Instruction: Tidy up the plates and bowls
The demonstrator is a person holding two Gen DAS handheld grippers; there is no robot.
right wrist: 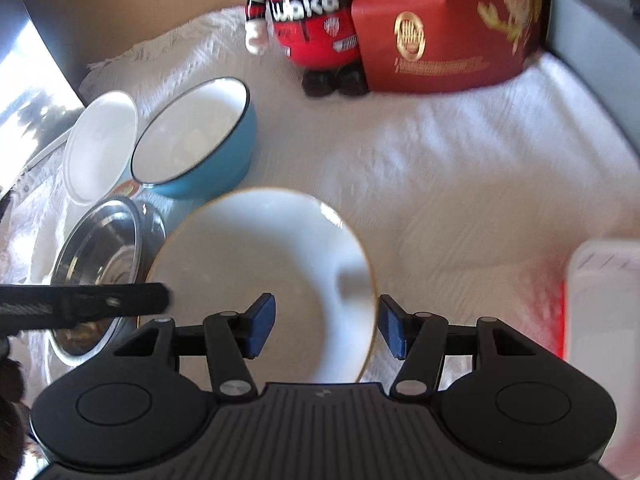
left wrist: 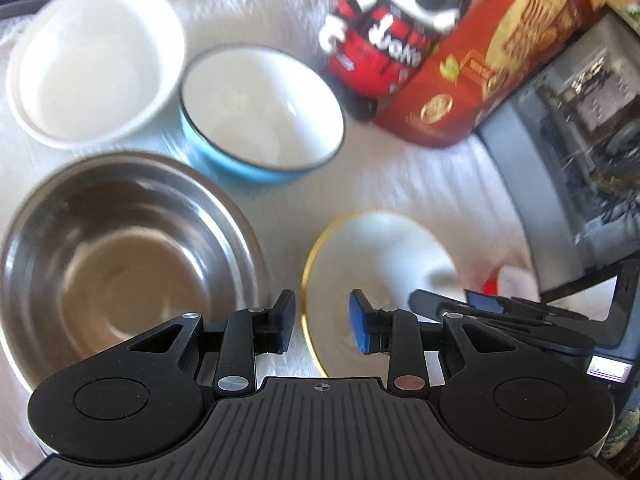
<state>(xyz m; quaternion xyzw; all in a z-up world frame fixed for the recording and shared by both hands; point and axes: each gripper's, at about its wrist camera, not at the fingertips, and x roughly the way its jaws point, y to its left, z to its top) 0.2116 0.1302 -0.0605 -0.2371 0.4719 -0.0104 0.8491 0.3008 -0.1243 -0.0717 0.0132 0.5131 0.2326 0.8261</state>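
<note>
Landmark: gold-rimmed white plate (right wrist: 256, 280), round, shallow, glossy ceramic with a thin gold edge, lying flat on a white, ribbed woven cloth (right wrist: 440, 184).

Steel bowl (left wrist: 120, 256): round, polished metal with a brushed, ringed inside, just left of the plate.

Blue bowl (left wrist: 260, 112): sky-blue outside, white glazed inside, dark thin rim; behind the plate and to its left, tilted in the right wrist view.

White dish (left wrist: 92, 64): round, plain white, matte; beyond the blue bowl, further left of the plate, close against that bowl.

Figurine (right wrist: 308, 20): red, black and white glossy toy with lettering, well behind the plate.

Red box (right wrist: 444, 28): cardboard, gold print, beside the figurine, behind the plate.

Left gripper (left wrist: 322, 320): black arms, blue pads, jaws partly open and empty, above the plate's left edge.

Right gripper (right wrist: 326, 326): same build, jaws wider apart, nothing held, over the plate's near side.
</note>
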